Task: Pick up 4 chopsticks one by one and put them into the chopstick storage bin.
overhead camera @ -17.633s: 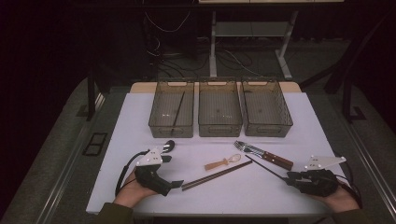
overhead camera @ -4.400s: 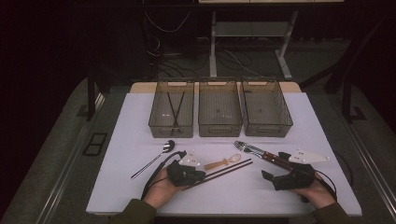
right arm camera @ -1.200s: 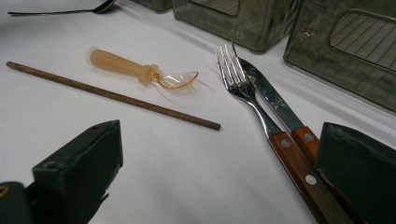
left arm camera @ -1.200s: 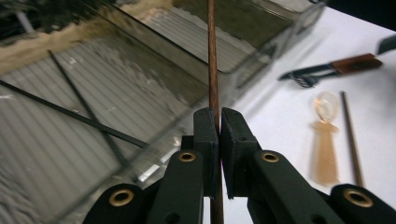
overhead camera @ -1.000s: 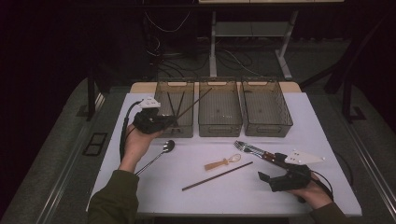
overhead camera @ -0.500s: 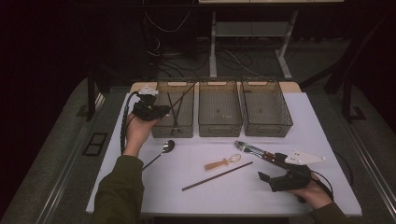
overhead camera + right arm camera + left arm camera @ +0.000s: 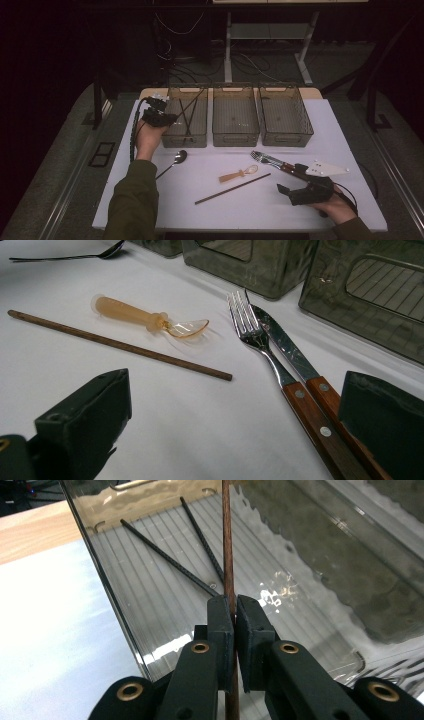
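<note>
Counter (image 7: 300, 205), white top, carries three clear bins along far edge. Left bin (image 7: 187, 131) holds two black chopsticks (image 7: 165, 555). Left tongs (image 7: 167, 119) at that bin's left wall, clamped tight on brown chopstick (image 7: 228, 540), which angles over the bin. Right tongs (image 7: 287, 192) rest near front-right, jaws wide, nothing between. Second brown chopstick (image 7: 232, 189), fork (image 7: 260, 340), knife (image 7: 290, 352), small amber spoon (image 7: 145, 317), metal spoon (image 7: 172, 162) lie loose mid-counter.

Lab-style recording setup, white table (image 7: 320, 125) in a dark room, floor cables (image 7: 250, 62), desk frame (image 7: 270, 35)
</note>
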Available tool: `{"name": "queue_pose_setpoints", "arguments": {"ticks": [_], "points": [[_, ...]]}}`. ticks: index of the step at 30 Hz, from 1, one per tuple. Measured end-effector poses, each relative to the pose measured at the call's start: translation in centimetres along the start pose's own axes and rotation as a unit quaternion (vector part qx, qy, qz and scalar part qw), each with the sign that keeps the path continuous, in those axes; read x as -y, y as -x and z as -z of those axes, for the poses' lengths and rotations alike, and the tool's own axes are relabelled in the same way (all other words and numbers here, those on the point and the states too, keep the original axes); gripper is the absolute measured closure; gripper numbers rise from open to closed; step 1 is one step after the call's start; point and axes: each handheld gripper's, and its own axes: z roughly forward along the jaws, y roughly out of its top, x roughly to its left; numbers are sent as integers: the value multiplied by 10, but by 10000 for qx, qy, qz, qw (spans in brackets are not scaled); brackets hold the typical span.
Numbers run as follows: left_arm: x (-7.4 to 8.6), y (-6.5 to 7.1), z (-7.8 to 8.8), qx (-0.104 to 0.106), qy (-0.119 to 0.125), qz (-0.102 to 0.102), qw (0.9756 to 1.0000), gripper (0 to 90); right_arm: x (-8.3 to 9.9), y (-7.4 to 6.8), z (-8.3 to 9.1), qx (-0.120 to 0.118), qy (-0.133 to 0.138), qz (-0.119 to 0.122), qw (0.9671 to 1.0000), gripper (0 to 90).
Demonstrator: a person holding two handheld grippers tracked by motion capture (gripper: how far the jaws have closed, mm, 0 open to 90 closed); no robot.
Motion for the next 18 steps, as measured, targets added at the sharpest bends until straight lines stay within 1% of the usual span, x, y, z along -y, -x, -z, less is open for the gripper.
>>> {"name": "queue_pose_setpoints", "arguments": {"ticks": [5,7,8,9,13,15,17,18], "points": [[0,0,0,-8,0,0,10000,849,0,0,0,0,8,-2,10000,11],[0,0,0,40,36,18,10000,840,0,0,0,-2,0,7,10000,11],[0,1,0,-24,70,27,10000,796,0,0,0,-2,-2,4,10000,11],[-1,1,0,-25,88,13,10000,754,0,0,0,-1,1,2,10000,11],[-2,3,1,-5,142,-64,9999,696,0,0,0,-1,6,-3,10000,11],[-2,4,2,59,180,-56,9998,673,0,0,0,-5,4,-12,10000,11],[-2,5,3,121,222,-93,9996,639,0,0,0,-4,7,-15,10000,11],[-2,5,4,176,268,-72,9995,620,0,0,1,-1,8,-16,10000,11]]}}
